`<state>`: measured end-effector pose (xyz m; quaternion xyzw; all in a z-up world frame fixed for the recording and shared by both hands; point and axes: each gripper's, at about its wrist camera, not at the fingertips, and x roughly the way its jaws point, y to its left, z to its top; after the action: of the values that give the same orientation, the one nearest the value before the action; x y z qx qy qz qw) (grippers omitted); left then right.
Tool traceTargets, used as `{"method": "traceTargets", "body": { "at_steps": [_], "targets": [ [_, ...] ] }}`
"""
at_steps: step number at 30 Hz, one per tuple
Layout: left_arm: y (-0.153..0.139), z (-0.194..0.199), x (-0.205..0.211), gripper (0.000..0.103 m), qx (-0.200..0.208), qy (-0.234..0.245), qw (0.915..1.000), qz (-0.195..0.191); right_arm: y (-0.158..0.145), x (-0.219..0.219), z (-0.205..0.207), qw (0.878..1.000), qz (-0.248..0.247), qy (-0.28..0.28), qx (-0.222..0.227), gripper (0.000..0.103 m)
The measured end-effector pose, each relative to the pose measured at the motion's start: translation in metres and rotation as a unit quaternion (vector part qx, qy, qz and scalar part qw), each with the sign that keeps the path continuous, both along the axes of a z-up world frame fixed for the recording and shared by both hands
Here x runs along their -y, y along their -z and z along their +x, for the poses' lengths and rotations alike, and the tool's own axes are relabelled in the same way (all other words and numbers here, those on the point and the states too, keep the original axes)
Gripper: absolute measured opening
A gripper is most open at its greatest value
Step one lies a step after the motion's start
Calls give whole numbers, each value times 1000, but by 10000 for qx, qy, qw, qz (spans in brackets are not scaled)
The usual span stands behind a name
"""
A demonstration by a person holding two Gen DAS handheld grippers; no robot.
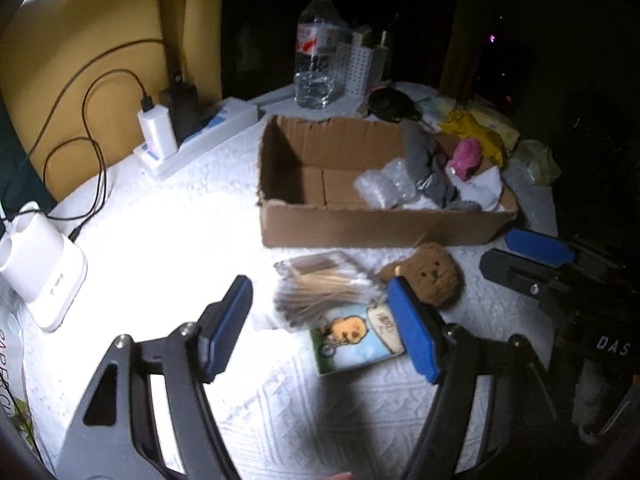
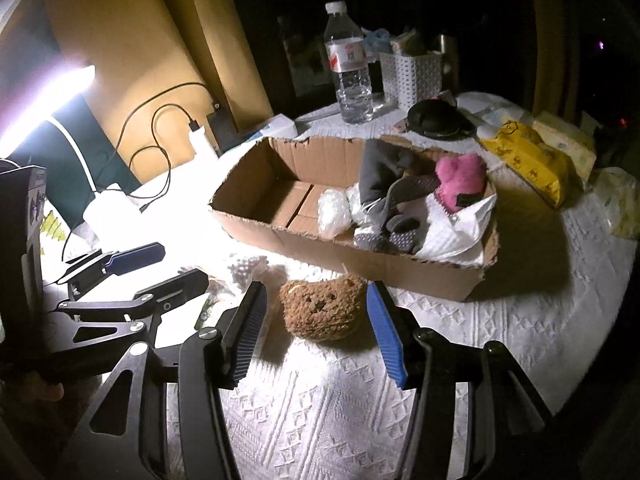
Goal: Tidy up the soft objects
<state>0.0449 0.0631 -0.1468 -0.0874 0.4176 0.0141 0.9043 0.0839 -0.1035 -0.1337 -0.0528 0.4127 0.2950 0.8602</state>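
A brown plush toy (image 2: 322, 307) lies on the white quilted cloth in front of the cardboard box (image 2: 280, 236); it also shows in the left wrist view (image 1: 430, 274). My right gripper (image 2: 316, 320) is open, its fingers on either side of the plush, not touching. My left gripper (image 1: 320, 320) is open above a clear packet of brown sticks (image 1: 320, 292) and a picture card (image 1: 356, 340). The box (image 1: 360, 228) holds grey slippers (image 2: 388, 192), a pink plush (image 2: 460, 180), white bags (image 2: 452, 232) and bubble wrap (image 2: 334, 212).
A water bottle (image 2: 350, 68) and white perforated baskets (image 2: 416, 76) stand behind the box. A power strip with chargers (image 1: 188, 136) and cables lies at left, a white charger stand (image 1: 40, 276) nearer. A yellow packet (image 2: 528, 156) and a black object (image 2: 436, 120) lie at right.
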Motion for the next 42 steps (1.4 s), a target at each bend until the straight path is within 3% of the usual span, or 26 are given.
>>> {"method": "traceTargets", "body": {
  "at_steps": [3,9,11,13,27,36,42],
  "targets": [
    [8,2,-2,72,-87,-33,10000,-28,7,-2,1,10000,-31,-29,-81,55],
    [22,6,-6,72,-214,-87,9996,-136,20,-6,9,9997,4,-61,-253,65],
    [25,7,-8,78,-230,-110,9995,-195,24,-7,11,9995,-5,-71,-296,66],
    [27,7,-11,91,-207,-105,9992,-314,28,-9,14,9994,-20,-82,-339,66],
    [35,25,-10,92,-231,-105,9984,-509,52,-12,33,9978,1,-126,-654,66],
    [48,41,-12,96,-467,-68,9974,-549,70,-16,43,9959,37,-177,-887,66],
    [54,47,-9,96,-571,54,9966,-590,72,-18,42,9959,19,-240,-869,56]
  ]
}}
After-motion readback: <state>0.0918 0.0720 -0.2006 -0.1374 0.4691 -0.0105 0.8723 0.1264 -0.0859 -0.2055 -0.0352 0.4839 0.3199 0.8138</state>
